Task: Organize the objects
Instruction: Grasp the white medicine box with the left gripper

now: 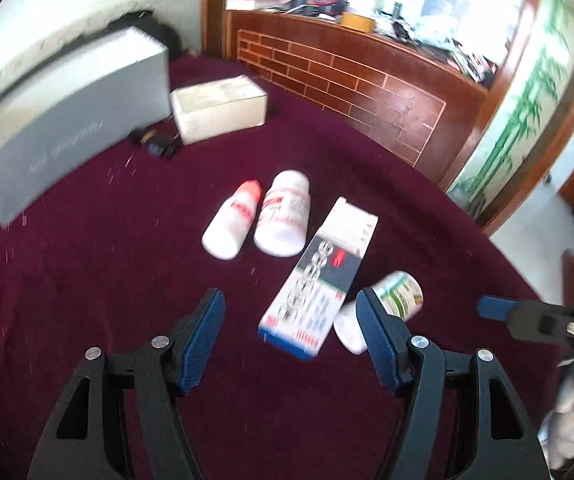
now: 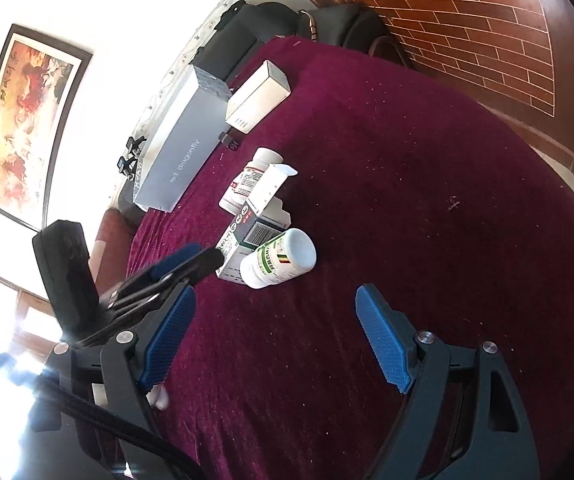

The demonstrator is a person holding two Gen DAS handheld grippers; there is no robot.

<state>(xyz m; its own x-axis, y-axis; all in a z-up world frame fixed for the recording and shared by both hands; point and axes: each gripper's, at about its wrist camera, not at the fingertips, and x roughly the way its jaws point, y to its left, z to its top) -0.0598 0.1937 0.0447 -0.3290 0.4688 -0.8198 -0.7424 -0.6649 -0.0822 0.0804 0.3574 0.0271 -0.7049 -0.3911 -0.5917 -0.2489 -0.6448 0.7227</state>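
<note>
Readable text: long grey box (image 2: 183, 148) w/ "red dragonfly" down its side in right wrist view; same box (image 1: 67, 120) too blurred to read in left wrist view. Med carton (image 1: 319, 276) shows chain graphic + red mark, text illegible; right view shows its barcode end (image 2: 255, 236) & open flap. Green-label bottle (image 2: 277, 260) has characters, not legible.

All sit on maroon cloth worktop (image 2: 407, 200). Two red-label white bottles (image 1: 259, 216) lie side by side just beyond carton; green-label bottle (image 1: 399, 292) lies touching carton's near end.

Left gripper (image 1: 289, 308): released, jaws apart above cloth, carton's near end between them, not pinched; right finger overlaps green-label bottle in view. Right gripper (image 2: 275, 320): released, nothing between jaws, bottle just ahead.

Left view only: cluttered wooden ledge, bamboo painting (image 1: 527, 120), small white box (image 1: 219, 108) top label. Right view only: framed red/orange picture (image 2: 27, 120), black bag (image 2: 247, 32) behind grey box.
</note>
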